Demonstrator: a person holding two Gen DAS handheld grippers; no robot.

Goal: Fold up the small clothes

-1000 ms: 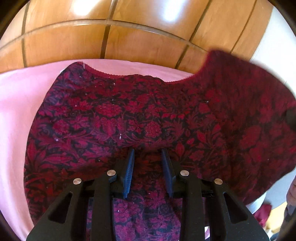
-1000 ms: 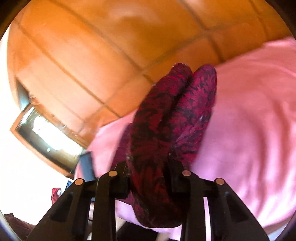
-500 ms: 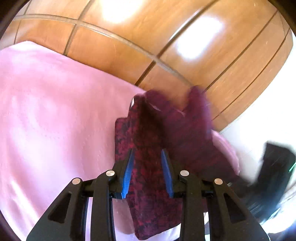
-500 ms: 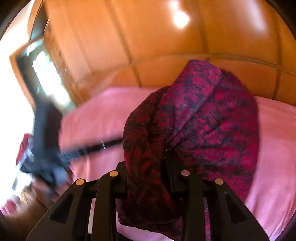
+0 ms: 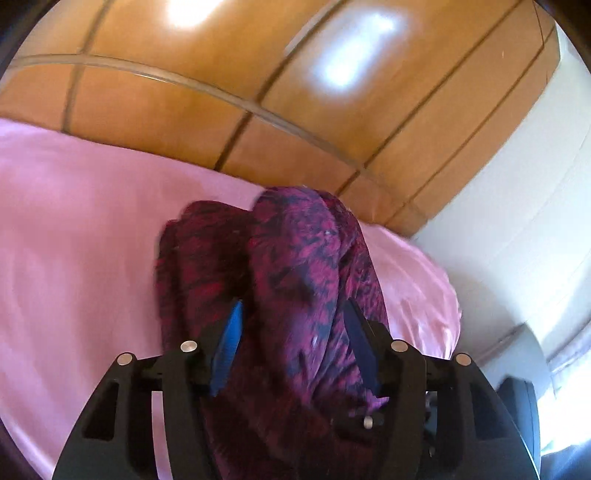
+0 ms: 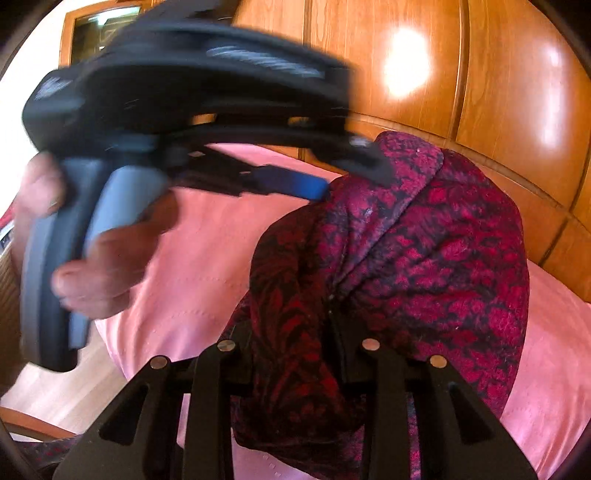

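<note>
A dark red floral garment [image 5: 295, 280] hangs bunched over a pink bed sheet [image 5: 74, 229]. My left gripper [image 5: 293, 314] has its jaws apart with cloth bunched between the blue pads [image 5: 232, 332]; the cloth does not look pinched. In the right wrist view the garment [image 6: 424, 258] is doubled over and my right gripper [image 6: 295, 332] is shut on a thick fold of it. The left gripper [image 6: 332, 181], held in a hand [image 6: 92, 273], reaches the garment's top edge from the left.
A glossy wooden panelled wall [image 5: 258, 74] stands behind the bed. A white wall [image 5: 517, 221] is at the right past the bed's corner. A window frame [image 6: 96, 26] shows at the far left, and wooden floor [image 6: 66, 387] below the bed edge.
The garment went from spread flat to lifted and doubled into a bundle. Both grippers swung toward each other. My left jaws have widened.
</note>
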